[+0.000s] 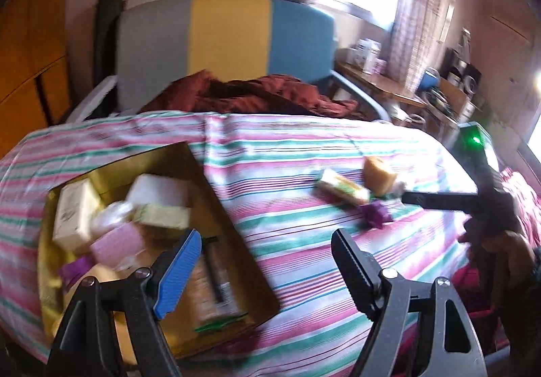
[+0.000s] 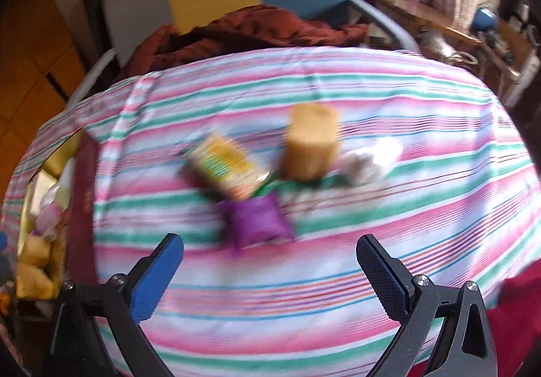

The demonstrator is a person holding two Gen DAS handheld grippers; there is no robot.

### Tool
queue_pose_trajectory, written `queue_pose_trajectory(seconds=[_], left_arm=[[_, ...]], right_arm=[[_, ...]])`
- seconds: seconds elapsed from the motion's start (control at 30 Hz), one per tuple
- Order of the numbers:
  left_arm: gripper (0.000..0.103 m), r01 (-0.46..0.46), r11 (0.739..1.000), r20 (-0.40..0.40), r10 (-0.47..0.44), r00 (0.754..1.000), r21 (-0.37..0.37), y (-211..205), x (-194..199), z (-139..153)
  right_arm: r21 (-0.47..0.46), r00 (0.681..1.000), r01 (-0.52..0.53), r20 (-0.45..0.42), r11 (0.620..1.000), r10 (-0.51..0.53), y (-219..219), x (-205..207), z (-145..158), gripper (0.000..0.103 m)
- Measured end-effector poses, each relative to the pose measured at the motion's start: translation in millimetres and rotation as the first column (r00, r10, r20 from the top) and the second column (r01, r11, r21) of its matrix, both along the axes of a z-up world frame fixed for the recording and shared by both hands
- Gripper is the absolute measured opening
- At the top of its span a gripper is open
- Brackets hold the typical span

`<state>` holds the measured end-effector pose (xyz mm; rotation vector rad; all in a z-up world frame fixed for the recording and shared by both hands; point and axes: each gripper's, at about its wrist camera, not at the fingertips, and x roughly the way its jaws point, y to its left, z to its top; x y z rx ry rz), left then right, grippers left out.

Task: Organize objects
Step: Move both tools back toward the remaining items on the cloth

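striped cloth (image 2: 338, 292) bare beneath both, seemingly empty, jaws.

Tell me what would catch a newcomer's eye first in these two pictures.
The pink, green and white striped cloth fills both views. At its left sits an open gold cardboard box crowded with soaps and packets. Mid-cloth lies a loose cluster: a tan upright cylinder, a yellow-green packet and a purple sachet.

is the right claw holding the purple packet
No, the right claw stands open and empty, and the purple packet lies on the striped cloth beyond its fingertips.
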<state>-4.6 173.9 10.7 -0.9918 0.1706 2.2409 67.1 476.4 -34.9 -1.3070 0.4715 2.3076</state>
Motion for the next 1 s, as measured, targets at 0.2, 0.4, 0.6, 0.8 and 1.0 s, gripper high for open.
queue_pose_trajectory(seconds=[0.2,0.4,0.6,0.8,1.0], left_arm=[[0.080,0.089,0.996,0.022,-0.089,0.996,-0.007,43.8,3.7,-0.7],[0.080,0.115,0.993,0.099,-0.111,0.989,-0.035,73.1,0.2,-18.6],[0.080,0.118,0.992,0.200,-0.108,0.974,-0.043,108.6,-15.5,-36.2],[0.075,0.091,0.995,0.344,-0.069,0.936,-0.047,149.3,-48.4,-65.5],[0.074,0.010,0.998,0.473,0.019,0.881,-0.059,185.4,-83.9,-94.7]], right_arm=[[0.040,0.994,0.105,0.012,0.994,-0.105,38.0,10.2,-12.6,0.103],[0.001,0.984,0.177,-0.031,0.984,-0.177,55.2,17.3,-15.5,0.103],[-0.081,0.939,0.321,-0.100,0.944,-0.328,83.7,41.0,-8.9,0.103],[-0.096,0.935,0.315,-0.137,0.944,-0.326,80.5,41.3,-3.7,0.103],[-0.126,0.934,0.306,-0.151,0.943,-0.324,82.0,45.5,-3.8,0.103]])
